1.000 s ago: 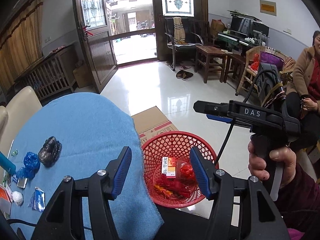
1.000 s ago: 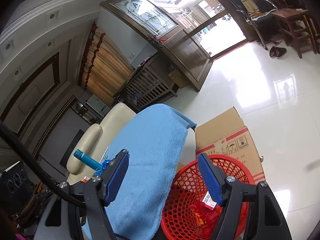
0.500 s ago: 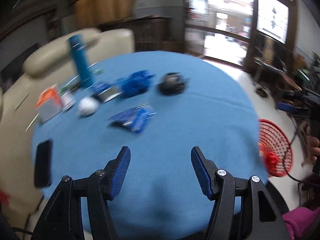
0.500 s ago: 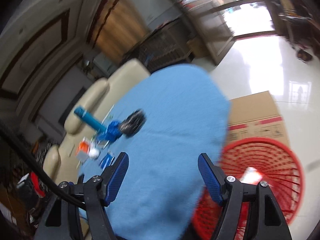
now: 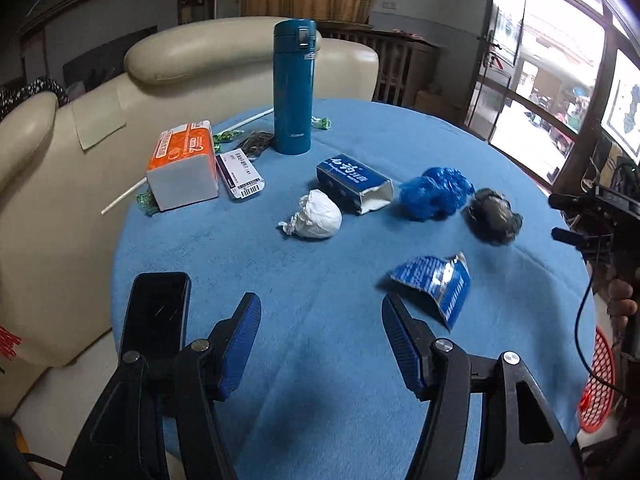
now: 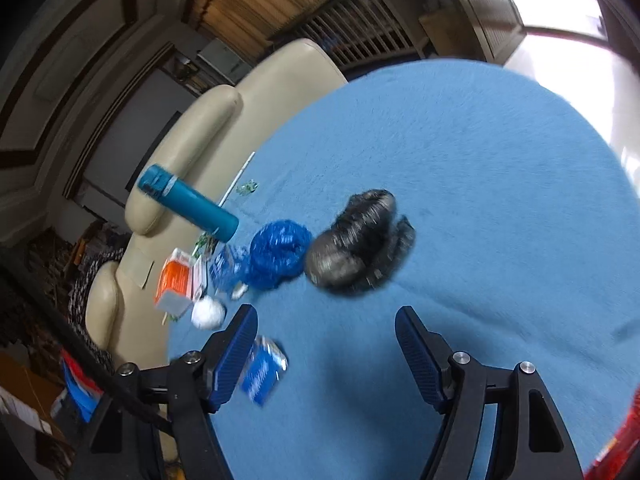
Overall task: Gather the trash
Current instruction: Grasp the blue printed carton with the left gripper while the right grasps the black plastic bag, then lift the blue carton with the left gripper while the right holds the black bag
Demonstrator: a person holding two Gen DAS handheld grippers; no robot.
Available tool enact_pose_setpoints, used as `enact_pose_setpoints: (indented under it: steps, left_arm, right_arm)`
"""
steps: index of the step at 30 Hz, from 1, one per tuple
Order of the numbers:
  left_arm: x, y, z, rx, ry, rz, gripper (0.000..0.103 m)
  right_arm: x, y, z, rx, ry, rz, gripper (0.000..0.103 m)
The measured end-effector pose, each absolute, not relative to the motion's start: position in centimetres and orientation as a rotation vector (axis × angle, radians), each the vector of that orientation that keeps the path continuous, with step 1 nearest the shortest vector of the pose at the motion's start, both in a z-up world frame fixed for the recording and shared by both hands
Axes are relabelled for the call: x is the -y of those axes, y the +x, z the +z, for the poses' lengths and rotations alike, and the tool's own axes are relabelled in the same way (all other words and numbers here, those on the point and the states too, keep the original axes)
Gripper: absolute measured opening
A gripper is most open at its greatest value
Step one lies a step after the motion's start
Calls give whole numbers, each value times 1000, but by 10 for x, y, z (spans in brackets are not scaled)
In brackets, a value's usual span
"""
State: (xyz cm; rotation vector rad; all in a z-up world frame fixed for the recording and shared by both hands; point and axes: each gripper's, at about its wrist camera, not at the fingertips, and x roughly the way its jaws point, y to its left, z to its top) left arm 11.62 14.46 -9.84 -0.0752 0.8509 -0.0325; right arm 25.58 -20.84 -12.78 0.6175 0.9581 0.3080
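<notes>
On the round blue-clothed table (image 5: 320,420) lie a torn blue wrapper (image 5: 434,282), a white paper wad (image 5: 316,220), a crumpled blue bag (image 5: 436,194), a crumpled black bag (image 5: 494,216) and an open blue box (image 5: 354,184). My left gripper (image 5: 322,344) is open and empty above the near cloth, the wrapper just beyond its right finger. My right gripper (image 6: 326,354) is open and empty, the black bag (image 6: 358,242) ahead of it, the blue bag (image 6: 278,254) and the wrapper (image 6: 264,374) to its left. The red basket's rim (image 5: 600,384) shows low at the right.
A teal flask (image 5: 293,86), an orange-and-white carton (image 5: 184,164), a labelled card (image 5: 240,174), green candy wrappers (image 5: 226,136) and a white straw (image 5: 120,200) stand at the table's far side. A black phone (image 5: 156,320) lies near left. A cream sofa (image 5: 60,152) is behind.
Both grippers have swung left from over the red basket to over the table. The table trash now fills both views; the basket has slid to the right edge. Both stay open.
</notes>
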Motion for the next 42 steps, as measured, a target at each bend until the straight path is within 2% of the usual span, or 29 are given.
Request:
enact_pose_setpoints:
  steps: [4, 8, 12, 13, 14, 17, 20, 26, 36, 39, 40, 41, 42]
  left_arm:
    - [-126, 133, -103, -852, -60, -97, 64]
    - [-101, 145, -107, -865, -53, -189, 64]
    - [-79, 155, -113, -875, -16, -265, 71]
    - [-75, 160, -117, -891, -15, -284, 71]
    - [-72, 164, -121, -913, -18, -305, 72]
    - [-65, 175, -132, -959, -17, -322, 72]
    - [-54, 187, -141, -974, 5, -342, 79]
    - [-30, 207, -171, -1027, 94, -326, 80]
    - [-5, 197, -180, -937, 256, -281, 80]
    - [-3, 191, -178, -920, 260, -273, 74]
    - [-1, 188, -176, -918, 261, -276, 68]
    - [2, 186, -173, -906, 272, -279, 58]
    - [5, 184, -171, -887, 281, -275, 51]
  right_arm:
    - [197, 298, -144, -1010, 669, 263, 74]
    - [183, 332, -160, -1083, 636, 167, 64]
    - [172, 352, -175, -1140, 607, 90, 63]
    - [168, 355, -177, -1140, 583, 92, 54]
    - [164, 355, -178, -1140, 552, 99, 39]
    - [163, 346, -174, -1108, 514, 130, 37]
    - [173, 323, -166, -1073, 471, 146, 37]
    - [220, 236, -139, -997, 443, 193, 37]
    - [308, 68, -114, -846, 542, 129, 37]
    - [317, 53, -118, -818, 571, 126, 37]
    - [320, 52, -120, -814, 597, 130, 37]
    - [322, 53, -121, -816, 619, 140, 37]
    - [323, 51, -120, -815, 623, 151, 37]
